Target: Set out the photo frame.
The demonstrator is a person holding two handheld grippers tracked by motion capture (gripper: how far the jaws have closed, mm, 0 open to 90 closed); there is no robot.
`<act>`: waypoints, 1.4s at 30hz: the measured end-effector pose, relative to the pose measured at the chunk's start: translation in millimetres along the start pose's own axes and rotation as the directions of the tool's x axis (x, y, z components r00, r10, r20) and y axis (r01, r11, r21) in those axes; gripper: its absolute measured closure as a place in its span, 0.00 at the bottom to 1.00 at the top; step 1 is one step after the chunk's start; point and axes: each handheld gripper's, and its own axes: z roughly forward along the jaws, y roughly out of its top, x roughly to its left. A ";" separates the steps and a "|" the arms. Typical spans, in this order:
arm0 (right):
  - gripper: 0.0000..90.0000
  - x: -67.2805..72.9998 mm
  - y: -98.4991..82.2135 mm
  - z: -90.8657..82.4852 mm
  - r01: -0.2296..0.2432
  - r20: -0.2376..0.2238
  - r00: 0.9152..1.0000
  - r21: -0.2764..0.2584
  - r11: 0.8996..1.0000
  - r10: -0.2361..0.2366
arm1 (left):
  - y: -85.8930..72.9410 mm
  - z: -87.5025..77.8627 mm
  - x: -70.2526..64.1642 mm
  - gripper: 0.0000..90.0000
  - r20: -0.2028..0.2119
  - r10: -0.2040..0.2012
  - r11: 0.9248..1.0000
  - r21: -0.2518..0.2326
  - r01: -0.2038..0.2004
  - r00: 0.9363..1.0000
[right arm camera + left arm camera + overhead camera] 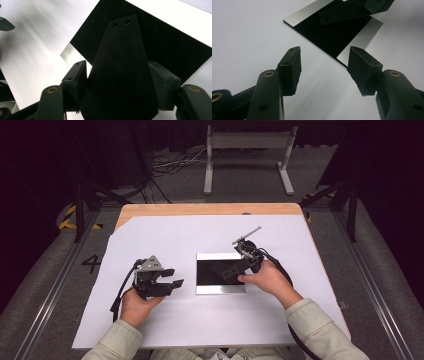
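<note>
Right gripper (117, 82): jaws closed on a flat black tapered stand piece with two holes (120, 75), held over a black rectangular panel with silver end bands (220, 273), centred on the white table sheet (150, 330). Left gripper (324, 67): jaws wide apart, empty, beside the panel's left edge

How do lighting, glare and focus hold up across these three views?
High view: dark surroundings, the white sheet evenly lit, the glossy black rectangular plate with silver end strips mirror-like. Left gripper view: near jaws soft, plate sharper, its strip glaring. Right gripper view: the flat black tapered piece with two holes swallows detail; the sheet is overexposed.
</note>
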 end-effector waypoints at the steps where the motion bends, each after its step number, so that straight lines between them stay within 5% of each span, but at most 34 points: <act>1: 0.41 -0.1 0.0 -0.2 -0.004 -0.001 1.000 -0.002 1.000 0.004 | 0.0 0.0 0.1 0.50 0.000 0.000 1.000 0.000 0.000 1.000; 22: 0.56 -3.0 0.3 -6.4 -0.088 -0.006 0.996 0.010 0.996 0.088 | 0.1 0.5 -0.1 0.49 0.000 0.004 1.000 -0.002 -0.004 1.000; 42: 0.73 8.9 -6.0 -19.0 -0.038 -0.022 0.999 -0.033 0.999 0.037 | 0.4 0.8 -1.4 0.49 0.000 0.006 1.000 0.000 -0.006 1.000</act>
